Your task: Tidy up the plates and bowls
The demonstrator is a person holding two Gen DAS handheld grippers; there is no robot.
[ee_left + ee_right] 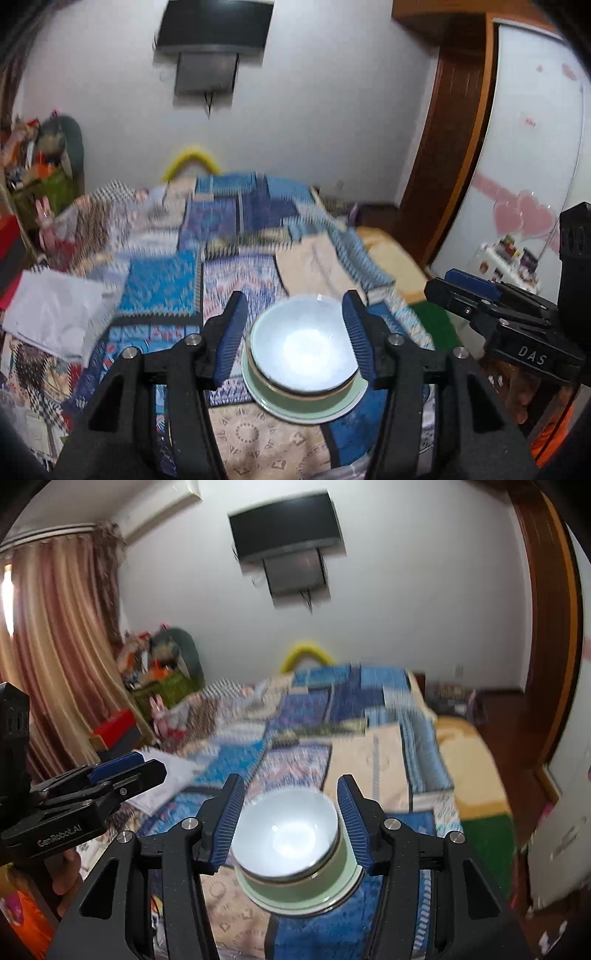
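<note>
My left gripper has its jaws apart, and nothing is pressed between the blue ribbed pads. My right gripper is the same, jaws parted and holding nothing. Beyond the fingertips of both I see the white bowl, which sits upright on top of another greenish bowl, and these two stand on a pale green plate. The whole stack rests on the bed, on the patchwork blanket with blue squares, near its front edge. The pads do not touch the bowl; it lies lower, behind them. In the left camera the right gripper shows at the right border, and in the right camera the left gripper shows at the left border. A dark television hangs on the white wall behind the bed.
</note>
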